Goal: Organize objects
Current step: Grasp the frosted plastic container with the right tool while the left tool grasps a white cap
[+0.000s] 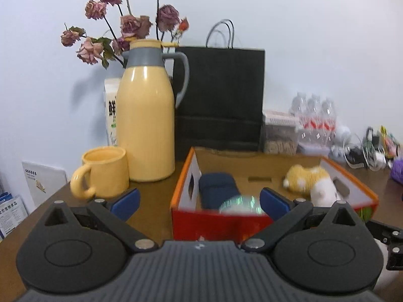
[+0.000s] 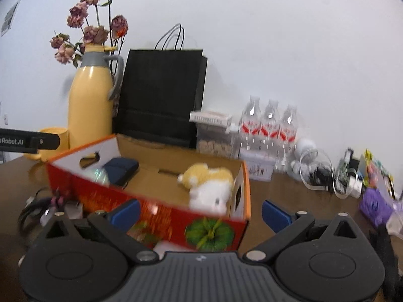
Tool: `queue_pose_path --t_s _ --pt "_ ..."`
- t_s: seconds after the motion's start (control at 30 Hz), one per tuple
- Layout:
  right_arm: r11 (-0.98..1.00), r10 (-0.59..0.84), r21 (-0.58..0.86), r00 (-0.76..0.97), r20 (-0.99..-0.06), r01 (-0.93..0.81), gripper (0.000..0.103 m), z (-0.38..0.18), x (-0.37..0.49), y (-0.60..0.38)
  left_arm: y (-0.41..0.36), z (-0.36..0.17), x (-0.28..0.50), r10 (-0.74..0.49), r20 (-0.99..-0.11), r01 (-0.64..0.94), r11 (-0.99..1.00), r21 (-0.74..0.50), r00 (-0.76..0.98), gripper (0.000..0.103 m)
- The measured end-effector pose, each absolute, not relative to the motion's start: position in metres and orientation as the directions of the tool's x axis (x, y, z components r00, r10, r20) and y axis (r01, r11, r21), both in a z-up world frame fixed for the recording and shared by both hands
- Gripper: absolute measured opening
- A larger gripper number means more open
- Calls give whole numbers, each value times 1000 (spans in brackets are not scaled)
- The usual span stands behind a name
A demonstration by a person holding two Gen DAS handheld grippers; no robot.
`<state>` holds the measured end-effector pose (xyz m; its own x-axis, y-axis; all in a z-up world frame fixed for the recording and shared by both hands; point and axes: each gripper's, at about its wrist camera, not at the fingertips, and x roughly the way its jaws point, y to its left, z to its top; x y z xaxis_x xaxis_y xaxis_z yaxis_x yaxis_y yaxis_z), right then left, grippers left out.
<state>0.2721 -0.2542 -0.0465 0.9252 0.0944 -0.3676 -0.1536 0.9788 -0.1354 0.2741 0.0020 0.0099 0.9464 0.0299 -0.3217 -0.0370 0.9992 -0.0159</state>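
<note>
The brown table (image 2: 289,191) runs up to a plain white wall, and the open cardboard box (image 2: 156,209) sits near its middle. Behind the box stands a black paper bag (image 2: 161,95); to the bag's left is a yellow thermos (image 1: 146,125) with dried roses (image 1: 121,20) rising behind it, and a yellow mug (image 1: 105,171) in front of that. To the right of the box, against the wall, are water bottles (image 2: 269,123) and a tangle of cables and small clutter.

Inside the box lie a yellow-and-white plush toy (image 2: 209,183) at its right end, a dark blue pouch (image 1: 217,188) at its left end, and a shiny disc (image 1: 241,203) just in front of the pouch.

The left gripper (image 1: 199,198) and right gripper (image 2: 200,210) both hover at the box's near wall, spread wide and carrying nothing.

Both views are smeared, which suggests quick motion; a wide finger could clip the thin near wall and shove the light box towards the mug or thermos. Loose cords (image 2: 32,209) lie by the box's left corner and could snag.
</note>
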Motion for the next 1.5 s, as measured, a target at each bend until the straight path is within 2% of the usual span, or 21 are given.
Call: queue_pose_path --t_s 0.27,0.47,0.7,0.77,0.8,0.87,0.9,1.1,1.33,1.5 --pt "982 71 -131 901 -428 -140 103 -62 245 -248 -5 -8 243 38 -389 -36 999 11 920 103" --pt "992 7 -102 856 -517 -69 103 -77 256 -241 -2 -15 240 61 -441 -68 998 0 895 103" --pt "998 -33 -69 836 -547 -5 101 -83 269 -245 0 -19 241 56 -472 -65 998 -3 880 103" --pt "998 -33 -65 830 -557 -4 98 -84 271 -244 0 -19 242 54 -478 -63 998 -3 877 103" --pt "998 -31 -63 827 -561 -5 93 -84 272 -244 0 -19 242 52 -478 -62 998 -4 877 103" --pt "999 -6 -42 822 -570 -22 79 -85 273 -245 0 -19 242 49 -478 -59 998 -7 877 103" --pt "999 9 -32 820 -572 -34 67 -85 273 -245 0 -19 242 46 -478 -57 998 -8 877 103" --pt "998 19 -35 844 -535 -44 66 -81 265 -246 -1 -21 243 45 -484 -54 999 -5 874 103" --pt "1000 16 -2 917 -399 -18 66 -61 241 -259 -3 -25 238 24 -500 -33 999 -9 866 103" --pt "1000 5 16 939 -344 0 66 -54 224 -271 -13 -33 223 -49 -538 64 998 9 841 103"
